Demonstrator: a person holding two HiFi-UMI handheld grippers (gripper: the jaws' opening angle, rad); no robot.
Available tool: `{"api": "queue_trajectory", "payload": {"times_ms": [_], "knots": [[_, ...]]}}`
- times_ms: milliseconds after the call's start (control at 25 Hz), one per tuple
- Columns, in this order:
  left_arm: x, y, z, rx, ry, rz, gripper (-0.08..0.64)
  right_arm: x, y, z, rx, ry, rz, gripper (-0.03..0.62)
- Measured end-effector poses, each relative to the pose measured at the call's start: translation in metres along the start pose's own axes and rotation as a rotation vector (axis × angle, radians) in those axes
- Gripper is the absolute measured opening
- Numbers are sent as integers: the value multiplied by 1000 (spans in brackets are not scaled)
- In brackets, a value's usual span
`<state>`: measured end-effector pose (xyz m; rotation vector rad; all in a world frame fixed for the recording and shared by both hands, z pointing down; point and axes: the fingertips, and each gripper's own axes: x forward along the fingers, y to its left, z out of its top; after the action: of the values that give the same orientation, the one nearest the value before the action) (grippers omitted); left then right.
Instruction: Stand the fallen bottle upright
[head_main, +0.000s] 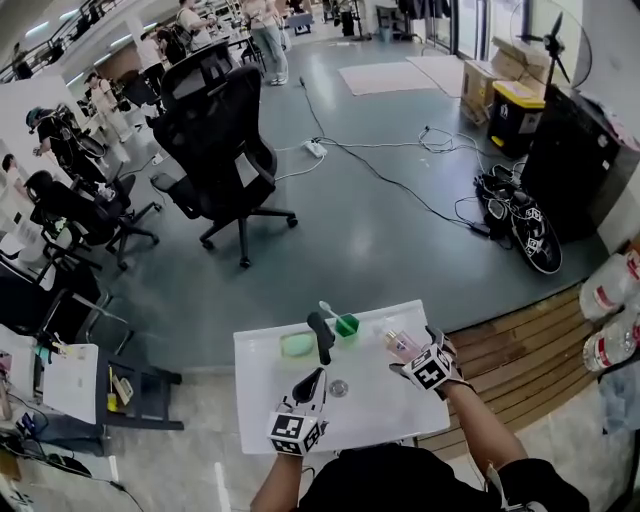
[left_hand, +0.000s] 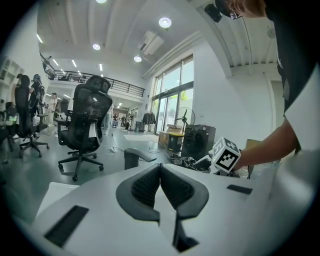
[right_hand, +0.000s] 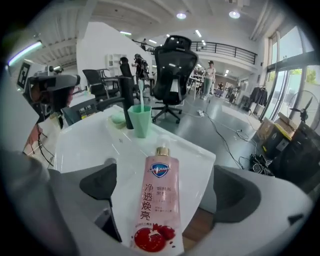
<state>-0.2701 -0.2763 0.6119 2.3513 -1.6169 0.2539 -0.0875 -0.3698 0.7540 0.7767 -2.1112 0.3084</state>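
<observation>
A pink body-wash bottle (right_hand: 161, 197) with a gold cap lies flat on the white washbasin top (right_hand: 90, 140), cap pointing away from me. My right gripper (right_hand: 167, 210) is open, its two jaws wide apart on either side of the bottle's lower half without touching it. From the head view the bottle (head_main: 397, 342) lies at the counter's right side, just ahead of the right gripper (head_main: 408, 356). My left gripper (head_main: 313, 384) hovers over the basin's middle, jaws shut on nothing. The left gripper (left_hand: 160, 186) points toward the room.
A dark faucet (head_main: 321, 336) stands at the back of the basin, with a green cup (head_main: 346, 325) holding a toothbrush beside it and a pale green soap dish (head_main: 296, 345) to its left. A drain (head_main: 338, 388) sits mid-basin. Office chairs (head_main: 215, 140) stand beyond.
</observation>
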Motion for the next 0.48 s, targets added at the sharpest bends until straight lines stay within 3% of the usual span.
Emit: {"api": "queue_trajectory", "payload": {"times_ms": [480], "knots": [[-13,24,-9,-21,14,37,17,51,10,-45,-76,310,37,598]]}}
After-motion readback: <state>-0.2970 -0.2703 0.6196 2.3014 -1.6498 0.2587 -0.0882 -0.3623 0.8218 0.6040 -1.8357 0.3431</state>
